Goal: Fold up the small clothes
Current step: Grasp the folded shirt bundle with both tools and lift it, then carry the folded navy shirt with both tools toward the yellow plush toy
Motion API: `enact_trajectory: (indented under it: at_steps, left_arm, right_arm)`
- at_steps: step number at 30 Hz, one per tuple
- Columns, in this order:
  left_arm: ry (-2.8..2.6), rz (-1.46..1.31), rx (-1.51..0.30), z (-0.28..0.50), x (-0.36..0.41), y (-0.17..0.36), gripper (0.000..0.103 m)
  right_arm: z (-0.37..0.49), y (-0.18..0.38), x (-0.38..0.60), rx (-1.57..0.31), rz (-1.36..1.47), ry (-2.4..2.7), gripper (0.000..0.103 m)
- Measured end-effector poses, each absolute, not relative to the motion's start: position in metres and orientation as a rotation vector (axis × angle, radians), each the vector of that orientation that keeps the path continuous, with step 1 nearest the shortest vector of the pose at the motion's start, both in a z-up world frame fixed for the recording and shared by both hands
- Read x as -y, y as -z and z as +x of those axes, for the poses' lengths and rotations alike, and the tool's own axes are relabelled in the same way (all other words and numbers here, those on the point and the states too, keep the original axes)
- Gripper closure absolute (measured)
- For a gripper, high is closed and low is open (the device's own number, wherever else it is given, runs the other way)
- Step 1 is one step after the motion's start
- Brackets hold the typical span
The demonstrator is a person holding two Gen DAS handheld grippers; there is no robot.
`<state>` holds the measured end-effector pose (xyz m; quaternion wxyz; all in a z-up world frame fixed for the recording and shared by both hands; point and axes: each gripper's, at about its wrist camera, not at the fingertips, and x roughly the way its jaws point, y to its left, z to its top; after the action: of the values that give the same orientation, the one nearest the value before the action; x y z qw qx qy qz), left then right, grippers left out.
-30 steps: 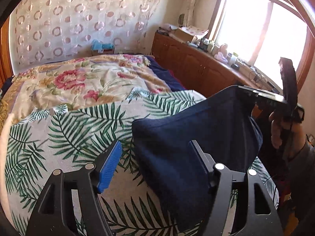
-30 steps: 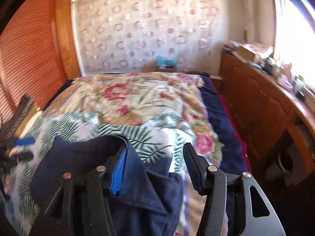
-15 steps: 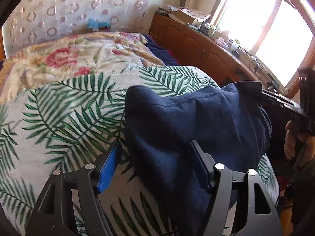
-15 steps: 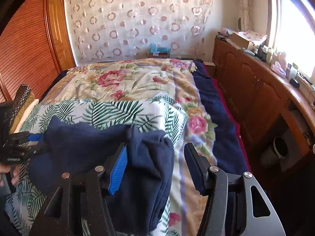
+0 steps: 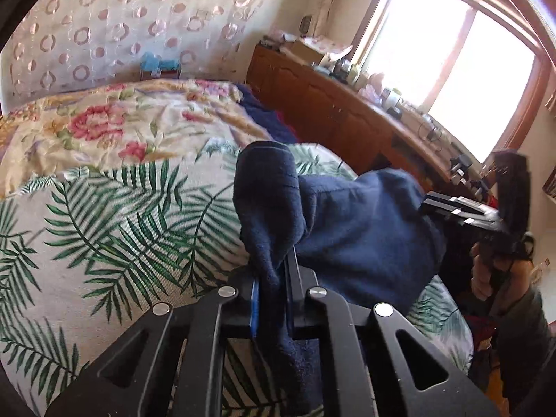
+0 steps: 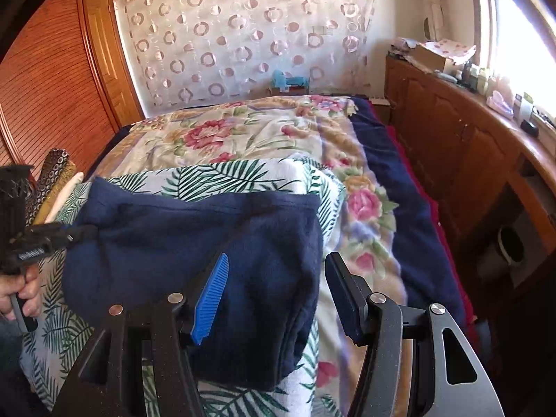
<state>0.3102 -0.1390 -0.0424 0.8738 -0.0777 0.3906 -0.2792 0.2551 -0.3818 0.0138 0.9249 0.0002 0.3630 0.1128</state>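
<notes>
Left tool: your jaws are closing here, and a bunched fold of the navy garment is pinched between the pads, rising in a hump just past the fingertips.
Right tool: you hold it wide; the blue-padded finger lies over the navy cloth, the black finger stands off its right edge, and the pads press on nothing.
Navy garment: it lies folded in a thick bundle on the palm-leaf blanket, near the bed's right side; you have one end in the left tool, the other end sits under the right one.
Hands: your left hand shows at the left edge of the right wrist view; your right hand shows at the right edge of the left wrist view.
Bed: beyond the leaf blanket you see a floral quilt, then a dark blue cover along its right edge.
Far side: wooden cabinets run under the window; a ring-patterned curtain hangs behind the bed.
</notes>
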Motion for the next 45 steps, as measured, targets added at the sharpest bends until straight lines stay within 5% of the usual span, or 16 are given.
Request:
enact_trajectory:
  at_steps: [7,24,29,31,45]
  left_arm:
    - [0.538,-0.148,-0.715,0.286,0.108,0.005,0.092]
    - [0.454,-0.138,-0.816,0.298,0.08,0.057,0.092]
    - [0.47,-0.149,-0.785,0.292,0.079,0.048,0.092]
    - [0.478,-0.151,-0.77,0.288,0.077,0.043,0.092]
    - [0.353,-0.223,-0.545,0.217,-0.024,-0.029,0.092]
  right_arm:
    - [0.259,-0.011,0.368,-0.748,-0.001,-0.285,0.038]
    - [0.321,0.024,0.351,-0.872,0.059,-0.384,0.031]
    - [0.318,0.025,0.343,-0.864,0.042,-0.452,0.073]
    - [0.314,0.02,0.343,-0.839,0.031,-0.452,0.078]
    - [0.278,-0.047,0.275,-0.583,-0.031,-0.65,0.082]
